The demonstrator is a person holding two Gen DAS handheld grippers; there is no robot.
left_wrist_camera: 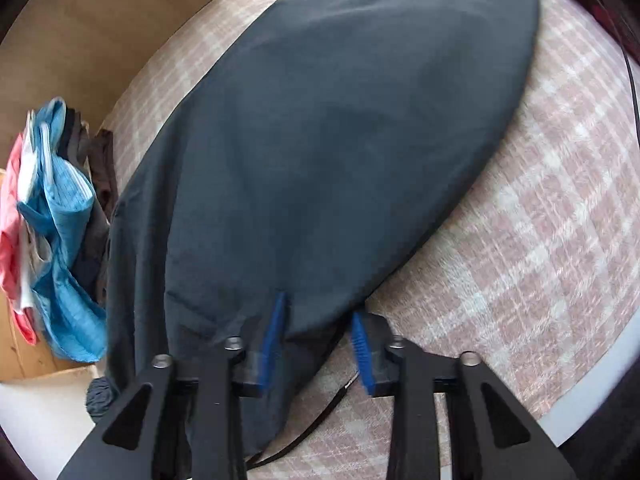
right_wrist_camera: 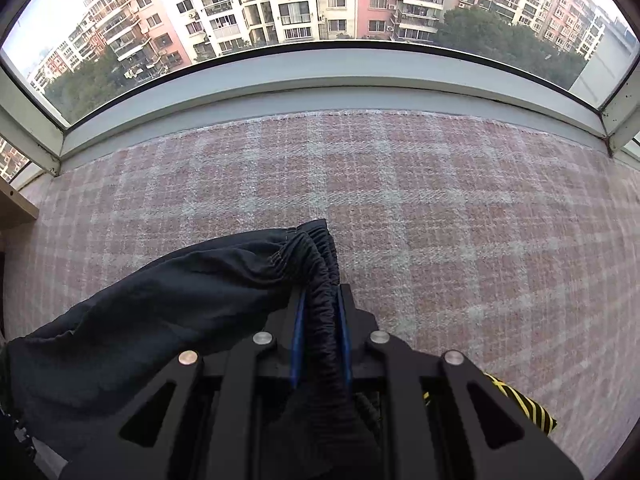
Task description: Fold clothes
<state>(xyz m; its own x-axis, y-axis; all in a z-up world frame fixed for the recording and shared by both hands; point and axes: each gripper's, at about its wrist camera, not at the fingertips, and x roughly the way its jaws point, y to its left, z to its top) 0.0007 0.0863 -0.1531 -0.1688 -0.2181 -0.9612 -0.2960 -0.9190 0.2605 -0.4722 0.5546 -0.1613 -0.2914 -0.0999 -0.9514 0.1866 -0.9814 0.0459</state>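
Your garment (left_wrist_camera: 320, 140) lies spread on the blanket (left_wrist_camera: 540, 240), running from your left tool (left_wrist_camera: 318, 344) away toward the far end. Its near edge sits between that tool's fingers, which stand apart over it. Left of the garment, off the blanket's edge, a pile of clothes (left_wrist_camera: 60, 220) rests in a cardboard box (left_wrist_camera: 24, 356). In your right view, the garment's waistband (right_wrist_camera: 320, 280) sits clamped in your right tool (right_wrist_camera: 320, 344), the rest of the cloth trailing left. Blanket stretches ahead to the window sill (right_wrist_camera: 320, 92); window (right_wrist_camera: 320, 4) behind that.
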